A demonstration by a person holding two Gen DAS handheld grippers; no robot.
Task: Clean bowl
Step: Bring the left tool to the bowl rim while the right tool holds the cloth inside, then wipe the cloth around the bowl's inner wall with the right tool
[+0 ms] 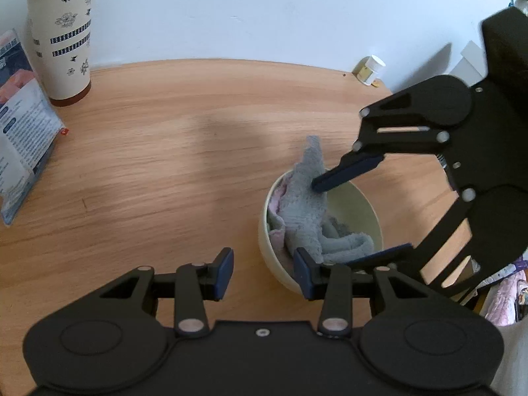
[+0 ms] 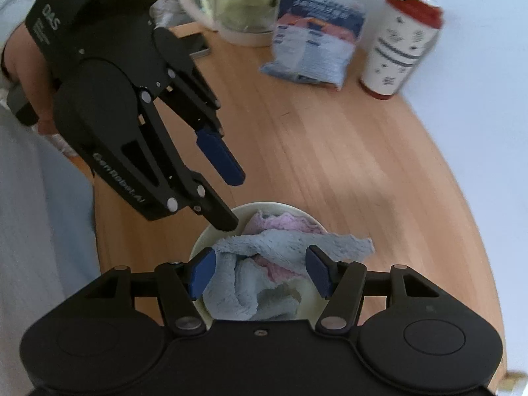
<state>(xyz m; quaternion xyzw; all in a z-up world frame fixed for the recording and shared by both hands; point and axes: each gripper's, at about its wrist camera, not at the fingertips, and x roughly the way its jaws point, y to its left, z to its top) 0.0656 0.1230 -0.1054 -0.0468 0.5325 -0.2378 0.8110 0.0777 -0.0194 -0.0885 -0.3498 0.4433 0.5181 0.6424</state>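
Pale wooden table [image 1: 165, 151] with a rounded edge, set against a plain white wall. At its far side stand a cream travel tumbler [image 1: 61, 33] with a red lid and base, printed with dark flowers, and a blue-and-white printed packet [image 1: 23, 125] leaning just beside it. The right wrist view adds a glass kettle [image 2: 244, 0] on a white base and a dark flat phone-like slab [image 2: 194, 44] near the packet. A small white-capped bottle [image 1: 369, 69] lies at the table's far edge by the wall.

Cream bowl [image 1: 363, 204] on the table, holding a crumpled microfibre cloth [image 1: 307, 211], grey-blue on one face and pink on the other; one corner rises above the rim.

Left gripper [image 1: 264, 270]: jaws partly apart, astride the bowl's near rim, one blue pad inside against the cloth's lower fold and the other outside over the table. Whether the pads press on the rim cannot be told.

Right gripper [image 2: 260, 274]: directly above the bowl, pointing steeply down, jaws roughly half apart, with the cloth bunched between them. In the left wrist view, one fingertip [image 1: 330, 180] touches the raised part of the cloth, the other [image 1: 379, 254] lies low beside the near rim. The pads do not visibly clamp the cloth.

A hand [image 2: 26, 66] holds the left gripper's handle.
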